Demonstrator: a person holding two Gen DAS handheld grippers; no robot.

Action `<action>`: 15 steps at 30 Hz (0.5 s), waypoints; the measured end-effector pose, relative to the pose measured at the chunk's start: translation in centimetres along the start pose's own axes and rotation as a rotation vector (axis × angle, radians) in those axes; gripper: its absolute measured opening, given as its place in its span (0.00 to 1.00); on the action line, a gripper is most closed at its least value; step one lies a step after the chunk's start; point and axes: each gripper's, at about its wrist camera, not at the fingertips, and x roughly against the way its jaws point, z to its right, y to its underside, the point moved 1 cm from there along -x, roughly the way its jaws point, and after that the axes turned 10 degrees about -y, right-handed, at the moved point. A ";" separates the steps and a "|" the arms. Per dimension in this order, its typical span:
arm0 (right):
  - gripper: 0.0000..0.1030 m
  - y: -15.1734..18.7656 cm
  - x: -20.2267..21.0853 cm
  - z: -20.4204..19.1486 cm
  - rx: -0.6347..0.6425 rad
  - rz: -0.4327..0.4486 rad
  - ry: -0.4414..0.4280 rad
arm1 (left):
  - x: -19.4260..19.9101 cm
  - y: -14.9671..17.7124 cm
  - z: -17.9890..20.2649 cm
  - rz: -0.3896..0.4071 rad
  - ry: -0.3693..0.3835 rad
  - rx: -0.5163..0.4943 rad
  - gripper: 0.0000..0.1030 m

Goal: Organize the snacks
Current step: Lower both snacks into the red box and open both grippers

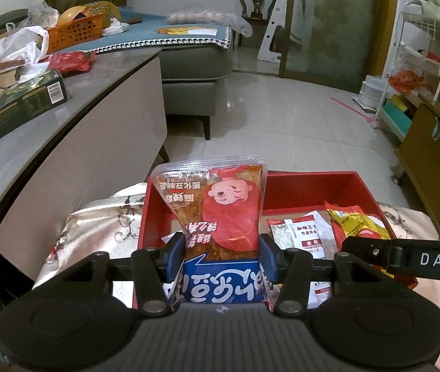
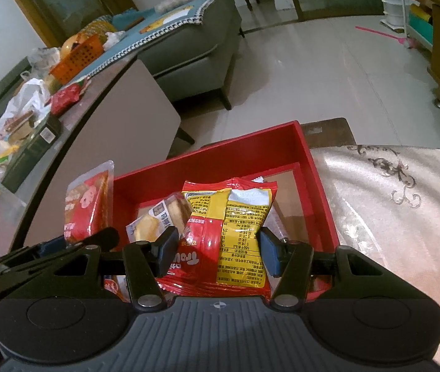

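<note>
The left gripper (image 1: 222, 255) is clamped on a red spicy-strip packet (image 1: 217, 207), the right gripper (image 2: 218, 252) on a red-and-yellow snack bag (image 2: 229, 226), both over the red box (image 2: 313, 167), perhaps just above it.

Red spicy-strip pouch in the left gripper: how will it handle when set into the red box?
Probably floppy: the red pouch pinches to a waist where the left gripper clamps it. Likely light, since it stands unsupported above the jaws. Its glossy film looks slippery, so it may slide in the red box.
</note>
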 end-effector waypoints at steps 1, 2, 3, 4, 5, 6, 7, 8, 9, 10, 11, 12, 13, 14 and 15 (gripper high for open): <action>0.61 -0.1 -0.1 0.1 -0.001 -0.001 0.002 | -0.1 0.0 0.1 -0.001 -0.001 -0.001 0.43; 0.61 -0.1 -0.2 0.1 -0.002 -0.002 0.004 | -0.3 0.0 0.1 -0.001 -0.002 -0.002 0.43; 0.61 -0.2 -0.4 0.2 -0.003 -0.003 0.006 | -0.4 0.0 0.2 -0.002 -0.004 -0.003 0.43; 0.61 -0.2 -0.5 0.3 -0.006 -0.003 0.008 | -0.5 0.0 0.2 -0.002 -0.005 -0.004 0.43; 0.61 -0.3 -0.6 0.4 -0.008 -0.003 0.010 | -0.6 0.0 0.2 -0.004 -0.007 -0.005 0.43; 0.61 -0.3 -0.7 0.5 -0.009 -0.003 0.011 | -0.8 -0.1 0.2 -0.005 -0.009 -0.004 0.43; 0.61 -0.4 -0.8 0.5 -0.010 -0.003 0.012 | -1.0 -0.1 0.2 -0.008 -0.011 -0.003 0.43; 0.61 -0.4 -1.0 0.6 -0.010 -0.004 0.014 | -1.1 -0.2 0.3 -0.010 -0.012 -0.002 0.43; 0.61 -0.5 -1.1 0.6 -0.011 -0.005 0.017 | -1.2 -0.2 0.3 -0.013 -0.013 -0.002 0.43; 0.61 -0.4 -1.3 0.7 -0.011 -0.006 0.018 | -1.4 -0.2 0.3 -0.015 -0.014 -0.002 0.43; 0.62 -0.5 -1.4 0.8 -0.012 -0.007 0.020 | -1.5 -0.1 0.4 -0.016 -0.015 -0.003 0.43; 0.62 -0.5 -1.6 0.9 -0.013 -0.011 0.021 | -1.6 -0.1 0.4 -0.016 -0.016 -0.004 0.43; 0.62 -0.5 -1.8 0.9 -0.012 -0.014 0.022 | -1.7 -0.1 0.4 -0.018 -0.018 -0.006 0.43; 0.62 -0.5 -2.0 1.0 -0.011 -0.016 0.024 | -1.9 0.0 0.5 -0.021 -0.019 -0.007 0.43; 0.62 -0.4 -2.2 1.0 -0.010 -0.020 0.027 | -2.0 0.0 0.5 -0.024 -0.019 -0.008 0.43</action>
